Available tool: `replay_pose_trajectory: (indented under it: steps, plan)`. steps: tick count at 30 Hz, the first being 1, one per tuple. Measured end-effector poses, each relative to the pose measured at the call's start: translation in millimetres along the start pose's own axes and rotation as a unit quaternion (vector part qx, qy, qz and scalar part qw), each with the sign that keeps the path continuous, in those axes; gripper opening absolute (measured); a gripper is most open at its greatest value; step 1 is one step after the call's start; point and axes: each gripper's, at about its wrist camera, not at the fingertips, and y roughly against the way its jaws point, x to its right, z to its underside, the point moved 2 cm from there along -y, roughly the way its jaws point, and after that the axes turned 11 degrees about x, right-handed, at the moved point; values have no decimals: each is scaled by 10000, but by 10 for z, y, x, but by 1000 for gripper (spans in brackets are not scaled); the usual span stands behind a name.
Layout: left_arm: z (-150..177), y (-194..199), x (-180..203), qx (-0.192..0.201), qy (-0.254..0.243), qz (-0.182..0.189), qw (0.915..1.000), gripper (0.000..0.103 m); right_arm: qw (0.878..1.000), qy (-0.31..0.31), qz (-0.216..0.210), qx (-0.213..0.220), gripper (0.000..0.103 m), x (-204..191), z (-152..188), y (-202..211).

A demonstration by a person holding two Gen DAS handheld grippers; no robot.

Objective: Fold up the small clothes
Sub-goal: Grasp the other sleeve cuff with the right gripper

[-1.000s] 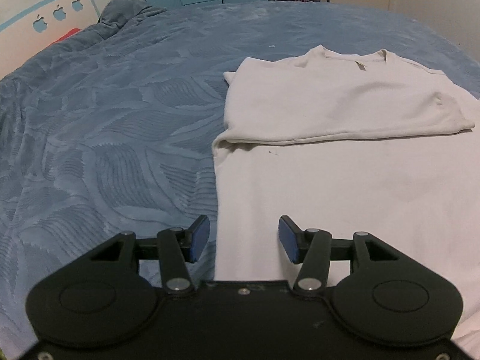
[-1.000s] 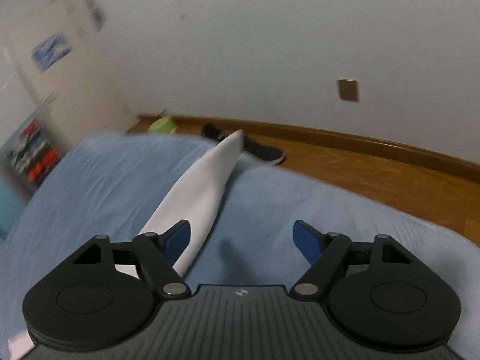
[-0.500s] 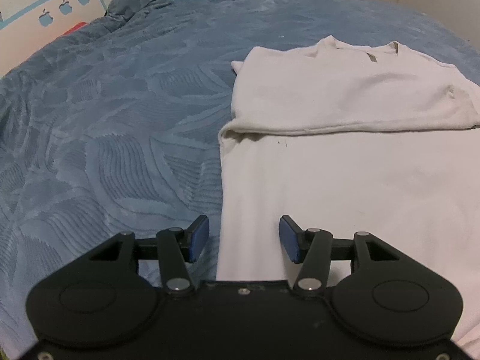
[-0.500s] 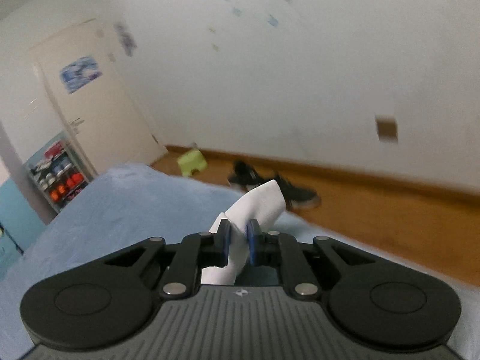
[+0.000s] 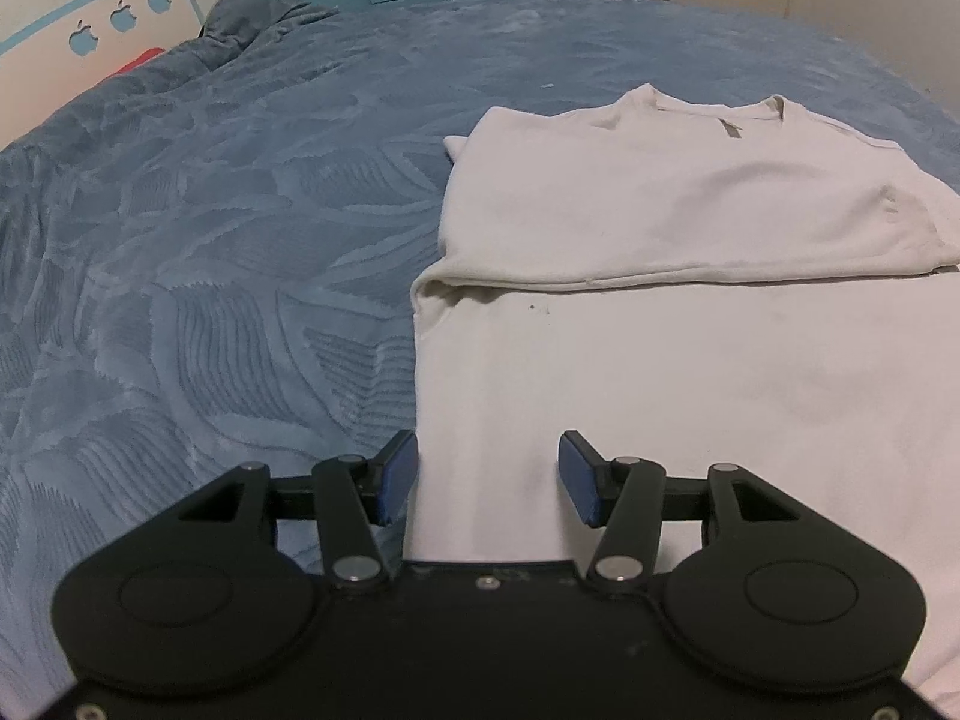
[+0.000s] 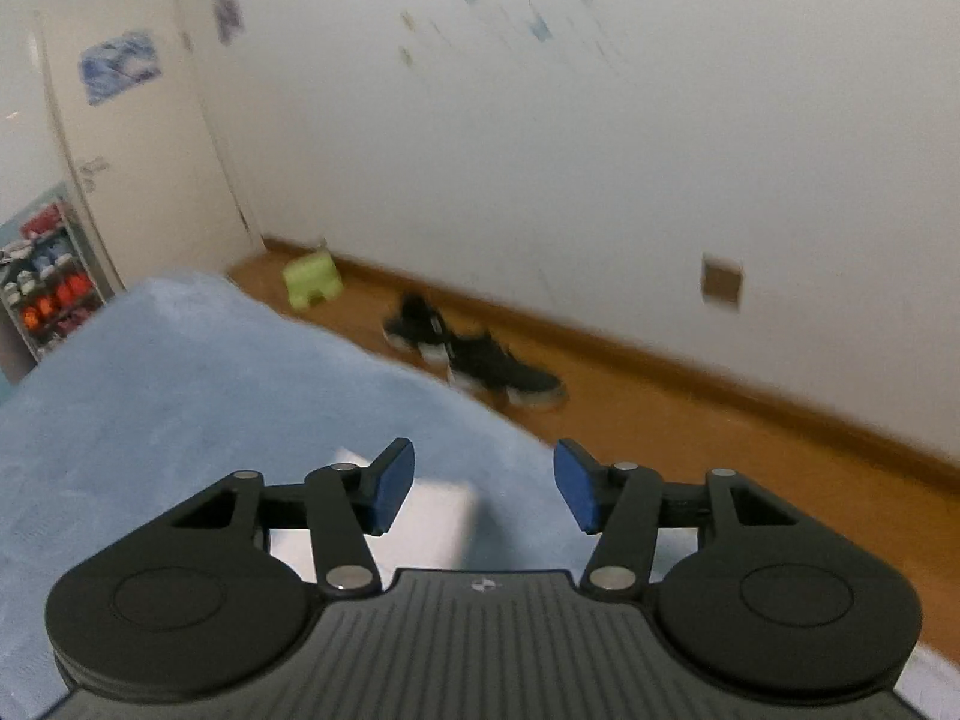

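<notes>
The white shirt (image 5: 660, 312) lies flat on the blue bed (image 5: 210, 240), its top folded down at 12 o'clock. The left gripper (image 5: 486, 477) hovers over its near left edge, jaws apart. The right gripper (image 6: 483, 492) has jaws apart, white cloth (image 6: 438, 516) beneath.

- A white T-shirt (image 5: 690, 312) lies flat on a blue patterned bedspread (image 5: 210, 252), collar at the far end.
- Its upper part is folded over the body, making a crosswise edge; a small dark speck sits just below that fold.
</notes>
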Motion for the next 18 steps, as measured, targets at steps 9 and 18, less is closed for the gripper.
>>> replay_pose_trajectory:
  steps: [9,18]
  plan:
    - [29,-34,-13,-74,-94,-62,9999,54,9916,-1054,-539,-521,70,310,394,-340]
    - [23,-71,-34,-116,-128,-171,9997,54,9919,-513,-1074,-439,5,-49,385,-139]
